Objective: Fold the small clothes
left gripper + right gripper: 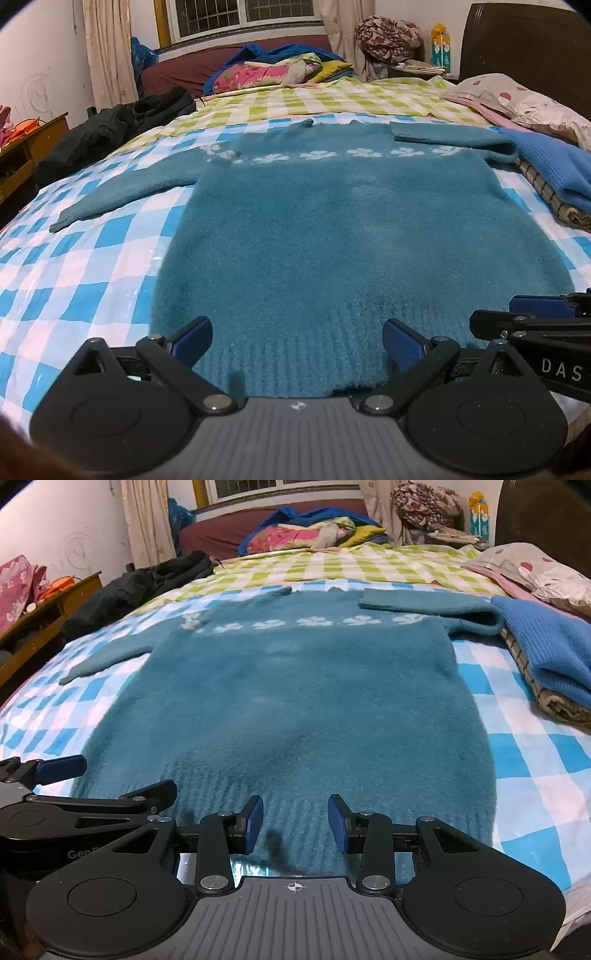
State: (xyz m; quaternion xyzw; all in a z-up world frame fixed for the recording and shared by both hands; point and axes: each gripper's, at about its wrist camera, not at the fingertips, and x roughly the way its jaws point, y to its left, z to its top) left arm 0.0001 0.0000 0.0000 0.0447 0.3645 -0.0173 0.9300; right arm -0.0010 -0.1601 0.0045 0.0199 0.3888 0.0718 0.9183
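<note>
A teal knit sweater point(332, 229) is spread flat, front or back up (can't be told), on the blue-and-white checked bedsheet point(74, 266), with its ribbed hem point(303, 812) nearest both cameras and a band of white flowers point(317, 155) across the chest. One sleeve point(122, 192) is stretched out to the left, the other sleeve point(424, 605) is already folded across the shoulder area. So the fold looks barely started, as a guess.

The knit looks thick, fuzzy and floppy, so it'll probably be light but will sag and drag on the sheet when lifted; no fragility to worry about. The ribbed hem corners, or the outstretched cuff, seem like the sensible spots to be pinched, since a thick edge is offered there.

The left gripper point(297, 343) is held just over the hem with its jaws spread wide, nothing between them. The right gripper point(295, 823) is right beside it, also over the hem, jaws apart but narrower, nothing pinched.

Off to the right a folded blue sweater point(546, 653) is stacked on a checked garment point(532, 686), near the folded sleeve. A black jacket point(110, 133) is lying further back on the left.
</note>
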